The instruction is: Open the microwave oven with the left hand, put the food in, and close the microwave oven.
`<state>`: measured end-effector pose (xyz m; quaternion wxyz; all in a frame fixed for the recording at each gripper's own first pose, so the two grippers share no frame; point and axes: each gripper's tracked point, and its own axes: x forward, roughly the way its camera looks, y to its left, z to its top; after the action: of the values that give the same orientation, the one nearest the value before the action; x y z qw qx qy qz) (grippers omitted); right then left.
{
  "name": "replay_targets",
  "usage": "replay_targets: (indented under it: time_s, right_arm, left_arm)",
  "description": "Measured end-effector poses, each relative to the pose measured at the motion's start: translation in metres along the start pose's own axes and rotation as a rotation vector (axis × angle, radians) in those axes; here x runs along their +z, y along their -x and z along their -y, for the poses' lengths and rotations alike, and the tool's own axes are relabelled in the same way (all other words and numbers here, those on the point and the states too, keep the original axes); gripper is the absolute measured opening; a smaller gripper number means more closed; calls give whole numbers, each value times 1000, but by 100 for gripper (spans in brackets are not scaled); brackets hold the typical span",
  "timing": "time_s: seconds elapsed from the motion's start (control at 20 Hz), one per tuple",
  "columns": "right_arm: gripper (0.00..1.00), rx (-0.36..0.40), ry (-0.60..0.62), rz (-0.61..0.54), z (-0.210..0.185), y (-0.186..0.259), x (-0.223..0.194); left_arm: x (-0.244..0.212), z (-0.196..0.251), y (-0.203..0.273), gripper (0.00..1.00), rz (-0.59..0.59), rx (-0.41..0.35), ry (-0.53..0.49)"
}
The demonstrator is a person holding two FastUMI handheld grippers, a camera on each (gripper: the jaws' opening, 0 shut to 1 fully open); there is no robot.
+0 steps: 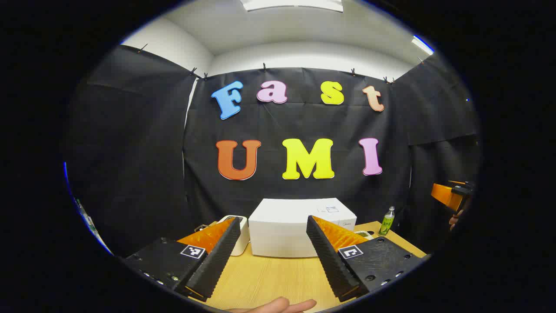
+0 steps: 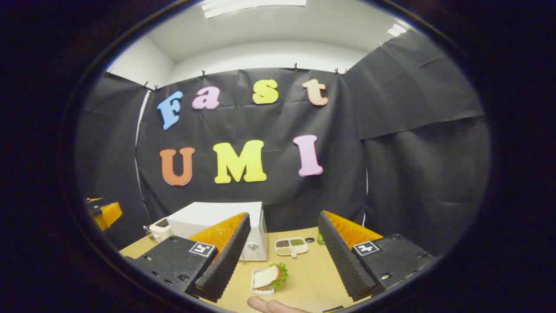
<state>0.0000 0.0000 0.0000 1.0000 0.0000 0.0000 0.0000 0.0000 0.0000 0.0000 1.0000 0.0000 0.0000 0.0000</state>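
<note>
Hovering released and empty above the pale wooden worktop (image 1: 269, 274), the left gripper (image 1: 273, 256) faces the closed white box-shaped microwave oven (image 1: 299, 226) just ahead, likely lining up for its door. Right of that oven, the equally slack right gripper (image 2: 281, 261) overlooks the lettuce sandwich on its small white tray (image 2: 268, 278).
</note>
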Motion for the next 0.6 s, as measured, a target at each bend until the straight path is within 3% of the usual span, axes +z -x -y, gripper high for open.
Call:
replay_targets:
  time_s: [0.05,0.3,0.35,0.4,0.45,0.5,0.55,0.6]
  right_arm:
    - [91,-4,3,-1,3,0,1]
    - [91,5,8,31,6,4,13]
    - [100,20,7,36,5,4,13]
    - [91,23,3,36,7,3,14]
    - [91,22,0,37,10,1,14]
    - [100,16,2,37,13,0,14]
    - [91,11,5,40,16,0,14]
    - [91,15,7,39,17,-1,13]
  left_arm:
    - [0,-2,0,95,-3,7,-3]
    - [0,-5,3,95,-3,37,11]
    - [-2,-2,5,95,-10,22,20]
    - [-4,3,6,84,-21,6,28]
    - [-6,4,8,84,-26,-6,34]
    - [-5,5,9,95,-26,-11,33]
    - [-5,3,10,95,-24,-9,29]
    - [-5,2,10,95,-18,-1,25]
